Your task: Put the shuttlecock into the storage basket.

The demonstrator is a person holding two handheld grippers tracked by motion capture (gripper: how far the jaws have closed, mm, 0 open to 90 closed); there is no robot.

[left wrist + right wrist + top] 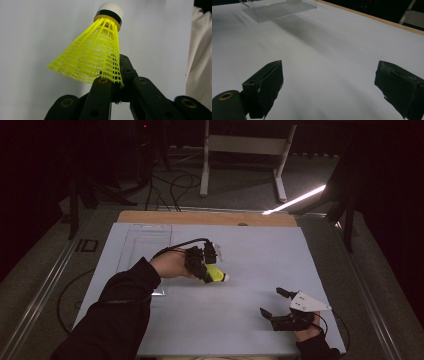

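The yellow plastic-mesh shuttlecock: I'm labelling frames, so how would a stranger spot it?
On the white table sheet, find the left gripper near the middle. Its jaws pinch the skirt rim of the yellow shuttlecock, the one brightly coloured thing there, with a white cap.

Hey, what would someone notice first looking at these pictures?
The bright yellow shuttlecock, pinched by its skirt edge in the left gripper over the middle of the white table. Then the right gripper, jaws wide apart, near the table's front right corner.

Left black hand-held gripper (205, 265): brass-ringed pivots, looping black cable. Right black hand-held gripper (274, 304): grey three-cornered plate on top, thin black cable trailing. Person: long black sleeves (117, 312).
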